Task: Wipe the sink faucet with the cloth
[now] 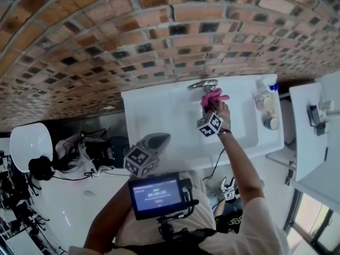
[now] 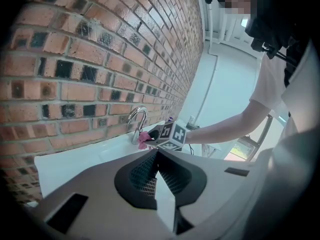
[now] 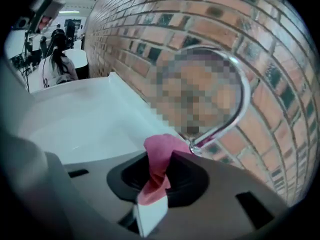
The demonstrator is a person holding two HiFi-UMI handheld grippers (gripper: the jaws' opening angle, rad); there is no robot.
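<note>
- One white sink (image 1: 135, 113), one chrome curved faucet (image 1: 203, 84), one pink cloth (image 1: 213, 97), two tongs, all below a brick wall (image 1: 106, 41).
- Right gripper (image 3: 160, 155): its jaws are clamped on the cloth (image 3: 162, 143). A twisted strip runs down between them and a bunched end pokes out past the tips.
- Head view: the cloth sits at 12 o'clock of the right gripper (image 1: 212, 108), right at its tips. The faucet stands just beside the cloth at 11 o'clock.
- Right gripper view: the faucet (image 3: 245, 99) arches from 3 o'clock up to 1 o'clock of the jaws, its lower end just beside the cloth's edge. Whether they touch cannot be told.
- Left gripper (image 2: 157, 153): jaws together, nothing between them.
- Head view: the left gripper (image 1: 159, 138) hangs over the sink's front edge, well apart from the cloth, at 8 o'clock of it.
- Left gripper view: the cloth (image 2: 143, 138) lies at the faucet (image 2: 139, 115) foot, at 12 o'clock beyond the jaw tips.
- Two small containers (image 1: 264, 99) stand on the sink's ledge at 3 o'clock of the faucet.
- One lit screen (image 1: 156, 194) sits at the person's chest.
</note>
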